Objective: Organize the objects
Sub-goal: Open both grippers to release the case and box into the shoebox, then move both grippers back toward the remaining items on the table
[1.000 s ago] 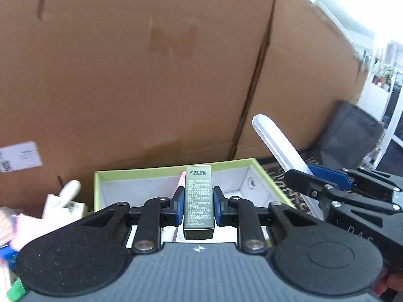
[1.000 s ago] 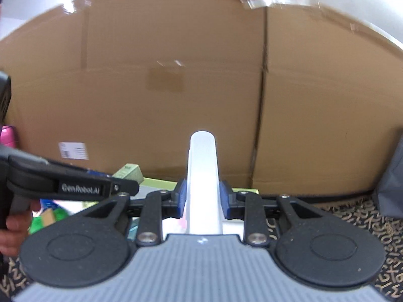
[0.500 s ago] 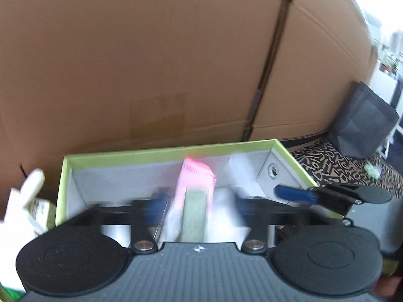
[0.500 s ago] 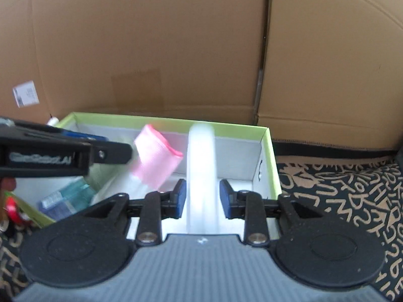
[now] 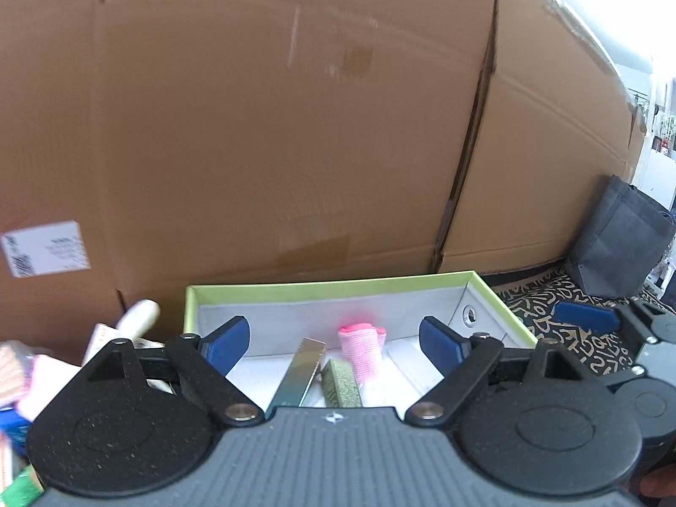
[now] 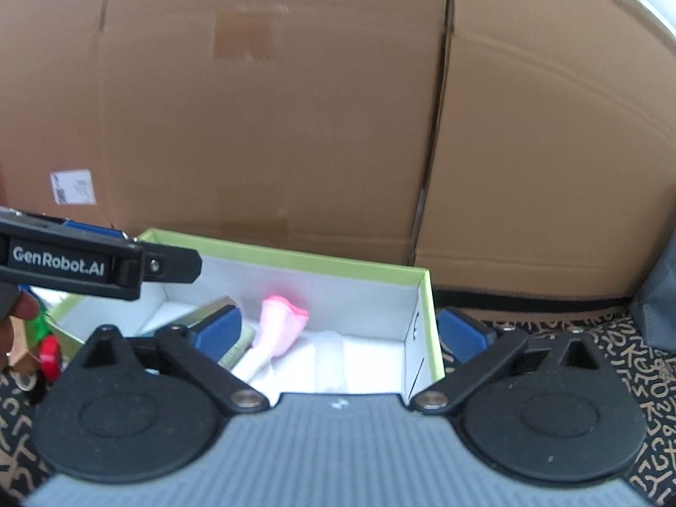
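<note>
A green-rimmed box [image 5: 338, 285] with a white inside stands in front of me; it also shows in the right wrist view [image 6: 295, 255]. In it lie a small olive-green carton [image 5: 342, 382], a metallic flat box [image 5: 300, 374], a pink-capped tube [image 5: 363, 352] and a white tube [image 6: 329, 363]. My left gripper [image 5: 333, 340] is open and empty above the box's near side. My right gripper [image 6: 338, 333] is open and empty over the box's right end.
A large cardboard wall [image 5: 295, 126] stands right behind the box. Loose items, among them a white bottle [image 5: 135, 317], are piled left of the box. A dark bag [image 5: 621, 236] sits on the patterned mat [image 6: 591, 338] at the right.
Both grippers have opened. The olive carton left my left gripper and the white tube left my right gripper; both now lie in the box. Both grippers have pulled back a little.
</note>
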Demonstrator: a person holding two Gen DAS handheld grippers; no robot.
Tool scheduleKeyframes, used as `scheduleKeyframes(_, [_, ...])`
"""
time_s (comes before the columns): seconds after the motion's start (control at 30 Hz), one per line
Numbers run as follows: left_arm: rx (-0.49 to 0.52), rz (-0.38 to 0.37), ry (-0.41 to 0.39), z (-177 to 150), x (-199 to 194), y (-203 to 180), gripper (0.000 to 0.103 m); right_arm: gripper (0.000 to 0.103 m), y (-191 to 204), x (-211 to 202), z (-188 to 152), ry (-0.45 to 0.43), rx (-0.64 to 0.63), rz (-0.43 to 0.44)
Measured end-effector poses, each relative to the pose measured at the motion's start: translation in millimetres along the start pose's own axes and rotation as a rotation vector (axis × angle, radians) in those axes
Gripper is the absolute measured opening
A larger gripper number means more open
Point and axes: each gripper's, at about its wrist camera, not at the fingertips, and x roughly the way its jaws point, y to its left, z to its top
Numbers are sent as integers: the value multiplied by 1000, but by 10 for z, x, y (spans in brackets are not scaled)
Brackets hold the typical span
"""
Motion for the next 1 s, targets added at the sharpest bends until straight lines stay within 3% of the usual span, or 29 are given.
scheduleKeyframes(0.2, [-2, 7, -54, -42, -414, 25, 91, 103, 129, -376, 82, -42, 7, 11])
scheduleKeyframes(0.33, [-73, -17, -57, -110, -756, 247, 91, 103, 276, -539, 97, -12, 21, 24])
scheduleKeyframes(0.7, [-111, 183, -18, -696, -1533, 680, 91, 103, 855, -779, -72, 22, 33, 100])
scheduleKeyframes(1.0, [-132, 241, 3, -1044, -1823, 957, 91, 103, 1162, -818, -194, 38, 52, 194])
